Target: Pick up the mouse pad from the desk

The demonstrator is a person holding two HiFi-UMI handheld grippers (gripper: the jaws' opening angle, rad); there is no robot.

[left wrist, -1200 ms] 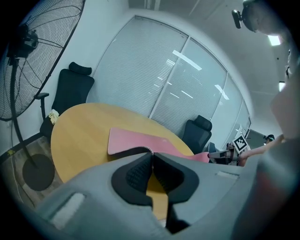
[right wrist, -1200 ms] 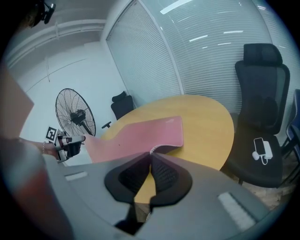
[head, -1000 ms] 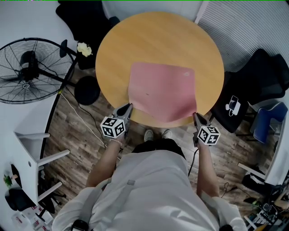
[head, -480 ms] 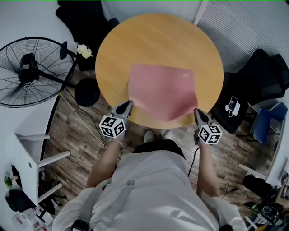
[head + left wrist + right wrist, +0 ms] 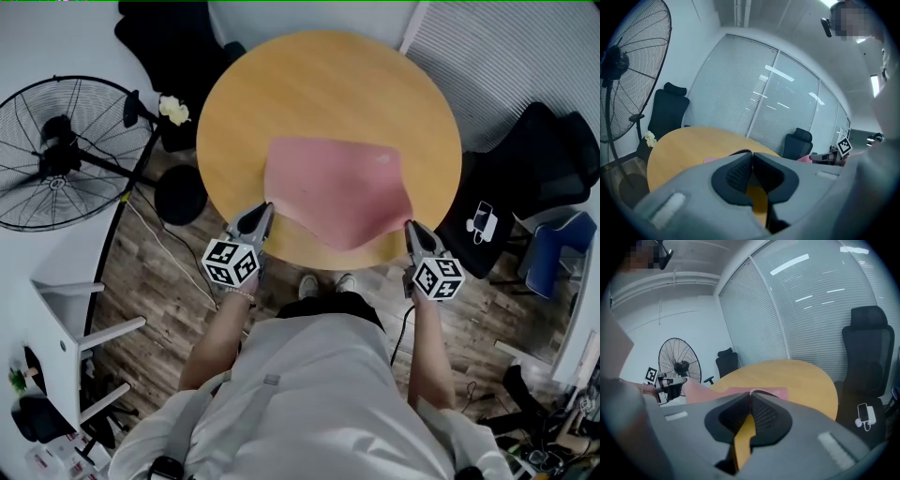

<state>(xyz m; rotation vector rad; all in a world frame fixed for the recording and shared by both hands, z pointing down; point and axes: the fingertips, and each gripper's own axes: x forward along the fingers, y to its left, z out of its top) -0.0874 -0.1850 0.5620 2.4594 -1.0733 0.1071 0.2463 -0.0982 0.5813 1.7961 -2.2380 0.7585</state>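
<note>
A pink mouse pad (image 5: 337,187) lies on the round wooden table (image 5: 319,84), its near edge raised and sagging in the middle. My left gripper (image 5: 267,208) is shut on the pad's near left corner. My right gripper (image 5: 409,226) is shut on the near right corner. In the left gripper view the jaws (image 5: 752,153) meet with a thin edge pinched at their tips, and pink pad (image 5: 712,160) shows beside them. The right gripper view shows the same: its jaws (image 5: 751,393) closed over the pad (image 5: 701,391), the far part of which still rests on the table.
A standing fan (image 5: 56,155) with a round base (image 5: 180,192) is left of the table. Black office chairs stand at the right (image 5: 544,159) and back left (image 5: 169,37). A phone (image 5: 485,217) lies on the right chair. A white shelf (image 5: 66,309) is at the near left.
Both grippers have risen, drawing the pad's near corners up off the table; the near edge now hangs higher and the pad looks more curled.
</note>
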